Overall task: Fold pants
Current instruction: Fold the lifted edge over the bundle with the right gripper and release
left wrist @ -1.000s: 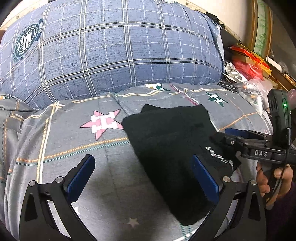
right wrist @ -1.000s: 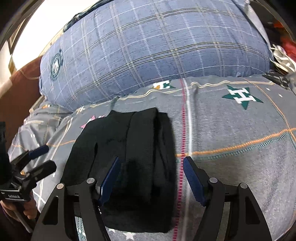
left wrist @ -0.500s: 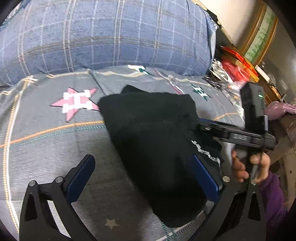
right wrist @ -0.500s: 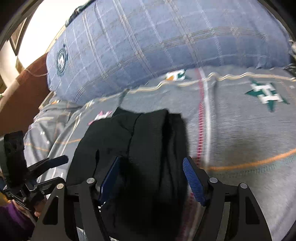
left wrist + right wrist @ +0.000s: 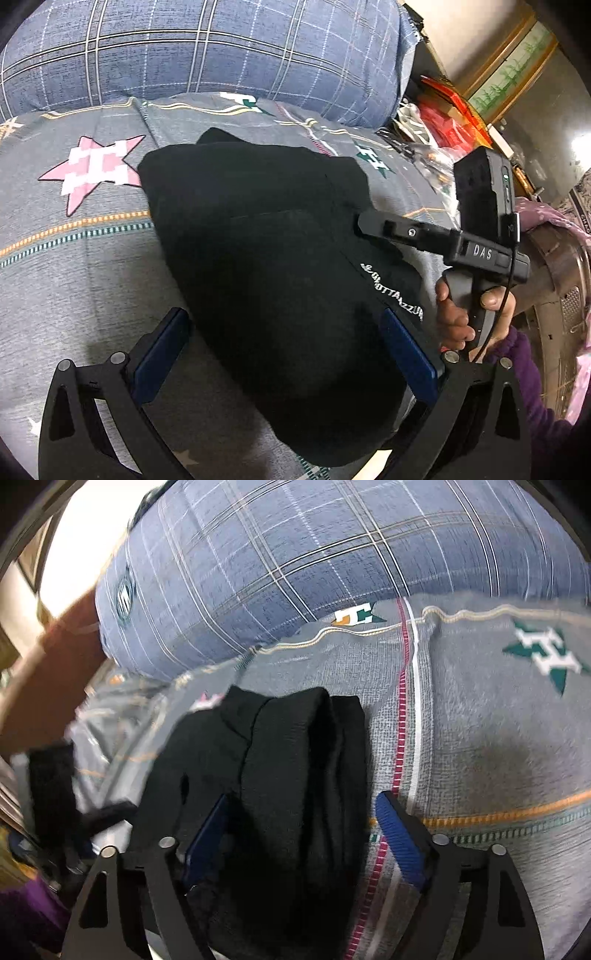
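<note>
Since a second back: both wrists tipped lower over folded black pants [image 5: 266,266]. Right gripper [image 5: 303,834] jaws opening, straddling fabric unclamped; left gripper [image 5: 284,354] spread wide.

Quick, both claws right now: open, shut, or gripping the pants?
Left claw: open, pads straddling the folded black pants, not pressing them.
Right claw: opening, pants between its pads, not gripped.

Pants [image 5: 266,258] were matt black knit cloth; bedsheet [image 5: 74,280] woven printed cotton, probably; gripper pads [image 5: 406,354] ribbed blue rubber.
</note>
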Action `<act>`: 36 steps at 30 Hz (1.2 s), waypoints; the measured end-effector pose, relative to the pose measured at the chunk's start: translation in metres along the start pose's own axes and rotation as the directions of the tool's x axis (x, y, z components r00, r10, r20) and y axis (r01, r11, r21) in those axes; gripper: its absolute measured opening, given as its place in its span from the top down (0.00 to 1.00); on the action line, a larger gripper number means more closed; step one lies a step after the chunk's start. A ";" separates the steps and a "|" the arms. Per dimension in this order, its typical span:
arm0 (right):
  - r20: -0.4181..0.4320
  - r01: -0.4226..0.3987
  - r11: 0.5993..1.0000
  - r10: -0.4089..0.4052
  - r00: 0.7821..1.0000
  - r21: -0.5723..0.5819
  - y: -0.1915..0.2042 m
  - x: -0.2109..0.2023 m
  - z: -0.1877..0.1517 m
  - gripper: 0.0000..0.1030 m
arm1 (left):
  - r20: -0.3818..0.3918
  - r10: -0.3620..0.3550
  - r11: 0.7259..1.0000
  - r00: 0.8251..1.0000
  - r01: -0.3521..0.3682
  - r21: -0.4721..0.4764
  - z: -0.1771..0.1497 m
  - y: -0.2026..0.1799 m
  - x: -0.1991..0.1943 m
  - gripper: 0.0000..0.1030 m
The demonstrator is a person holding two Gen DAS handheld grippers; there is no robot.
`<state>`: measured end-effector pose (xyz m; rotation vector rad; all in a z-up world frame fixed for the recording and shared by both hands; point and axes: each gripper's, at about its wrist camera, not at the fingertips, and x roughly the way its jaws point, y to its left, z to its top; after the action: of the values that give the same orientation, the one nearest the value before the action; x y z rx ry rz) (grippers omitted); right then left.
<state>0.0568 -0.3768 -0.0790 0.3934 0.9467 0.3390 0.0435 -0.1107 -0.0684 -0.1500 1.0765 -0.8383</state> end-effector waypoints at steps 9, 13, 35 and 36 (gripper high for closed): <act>-0.031 -0.022 0.999 0.021 0.999 -0.040 0.023 0.000 -0.014 0.41 | 0.036 -0.010 0.998 0.999 0.012 -0.062 0.001 0.004 -0.006 0.10; -0.005 -0.009 1.000 0.009 1.000 -0.003 0.020 -0.009 -0.015 0.63 | 0.064 0.014 0.999 0.998 -0.011 -0.050 0.002 -0.002 -0.014 0.26; 0.215 -0.141 0.981 0.168 0.962 -0.135 0.097 -0.052 0.006 0.75 | 0.283 0.060 0.995 0.957 -0.079 0.055 0.028 -0.005 -0.094 0.63; 0.220 -0.168 0.978 0.191 0.956 -0.121 0.102 -0.046 0.013 0.75 | 0.294 0.082 0.994 0.952 -0.101 0.050 0.030 -0.001 -0.100 0.63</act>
<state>0.0322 -0.3100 0.0084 0.4177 0.6643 0.4943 0.0471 -0.0531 0.0184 -0.1631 0.7718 -0.7399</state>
